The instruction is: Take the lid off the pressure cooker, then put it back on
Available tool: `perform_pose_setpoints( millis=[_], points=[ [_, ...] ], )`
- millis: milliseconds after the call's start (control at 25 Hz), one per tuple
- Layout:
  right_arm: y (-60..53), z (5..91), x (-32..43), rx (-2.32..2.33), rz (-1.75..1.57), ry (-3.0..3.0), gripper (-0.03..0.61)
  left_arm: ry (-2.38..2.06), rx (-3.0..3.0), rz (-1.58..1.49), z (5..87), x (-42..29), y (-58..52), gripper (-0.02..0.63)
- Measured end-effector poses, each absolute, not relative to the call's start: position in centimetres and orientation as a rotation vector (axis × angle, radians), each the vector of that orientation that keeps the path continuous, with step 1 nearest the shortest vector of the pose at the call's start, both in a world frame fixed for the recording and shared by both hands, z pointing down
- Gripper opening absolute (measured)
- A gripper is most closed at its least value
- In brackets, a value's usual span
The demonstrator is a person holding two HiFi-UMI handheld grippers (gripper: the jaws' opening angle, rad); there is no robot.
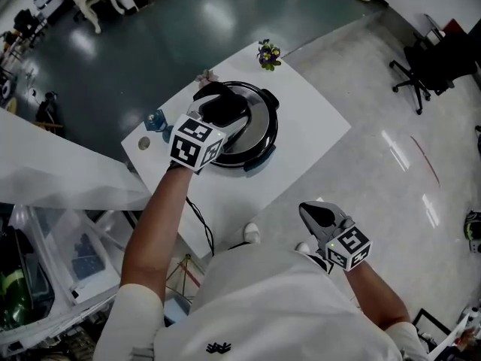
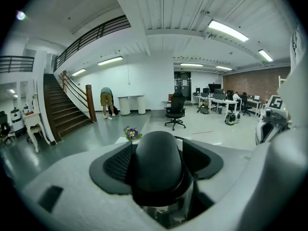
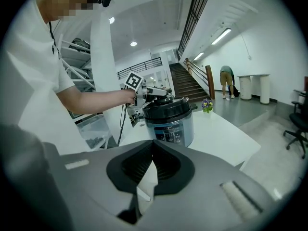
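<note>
A black and steel pressure cooker stands with its lid on at the middle of a white table. The lid's black handle is on top. My left gripper reaches over the lid and straddles that handle. In the left gripper view the handle sits between wide jaws, with a gap at the right pad. My right gripper hangs low off the table's near edge, close to my body. It is shut with nothing in it. Its view looks across at the cooker.
A small pot of purple flowers stands at the table's far corner. A blue object sits at the left edge. A black cable hangs off the near side. An office chair stands far right.
</note>
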State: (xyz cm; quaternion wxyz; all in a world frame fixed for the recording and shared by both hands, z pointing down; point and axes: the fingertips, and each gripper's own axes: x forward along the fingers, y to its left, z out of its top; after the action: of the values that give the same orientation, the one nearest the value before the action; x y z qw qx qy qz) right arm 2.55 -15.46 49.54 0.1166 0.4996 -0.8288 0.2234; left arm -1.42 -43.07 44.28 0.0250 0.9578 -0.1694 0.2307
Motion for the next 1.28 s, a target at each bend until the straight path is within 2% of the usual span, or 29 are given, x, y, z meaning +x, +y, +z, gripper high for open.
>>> perform_pose_setpoints(
  millis=[440,1280],
  points=[
    [-15.0,50.2,2.7,1.483,0.689,-2.399,0.014,-0.534,2.938,0.883,45.7,-1.0,-43.6,0.293],
    [-11.8,50.2,5.8,1.57,0.695,-2.357,0.014,-0.593,2.92,0.878,45.3,-1.1,-43.9,0.288]
  ],
)
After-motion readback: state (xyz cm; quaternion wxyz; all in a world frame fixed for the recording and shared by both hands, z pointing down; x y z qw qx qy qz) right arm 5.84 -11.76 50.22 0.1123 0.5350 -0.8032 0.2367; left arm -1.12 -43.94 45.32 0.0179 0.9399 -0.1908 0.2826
